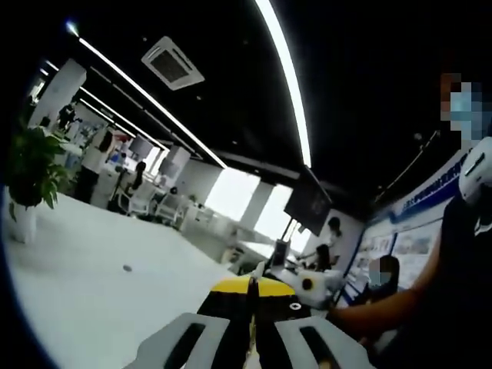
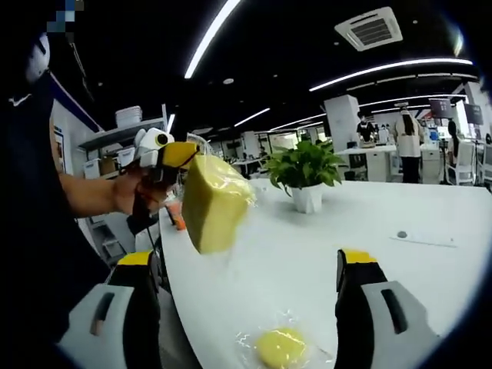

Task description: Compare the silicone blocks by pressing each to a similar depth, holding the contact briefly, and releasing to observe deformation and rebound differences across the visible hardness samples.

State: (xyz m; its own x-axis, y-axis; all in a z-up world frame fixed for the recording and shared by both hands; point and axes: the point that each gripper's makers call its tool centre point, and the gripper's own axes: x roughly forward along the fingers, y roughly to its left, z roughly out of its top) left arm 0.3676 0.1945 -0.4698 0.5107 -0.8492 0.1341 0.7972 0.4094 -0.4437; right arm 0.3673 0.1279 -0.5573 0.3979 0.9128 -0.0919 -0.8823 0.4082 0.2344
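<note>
Yellow, film-wrapped silicone block hangs left of centre, clamped in the left gripper, while the right gripper, jaws apart, brackets a round sample on the desk.

A pale yellow silicone block, wrapped in clear glossy film, is clamped in the left gripper, whose jaw tips are yellow over black and whose body is white. A second, rounder yellow block in clear wrap lies on the white table at its near edge. The right gripper has black fingers capped with yellow, on grey bases. A green leafy plant stands in a white pot toward the table's far edge. In the left gripper view, that gripper's own jaws are black with a yellow band and grey bases. The ceiling is black, crossed by white light strips.
</note>
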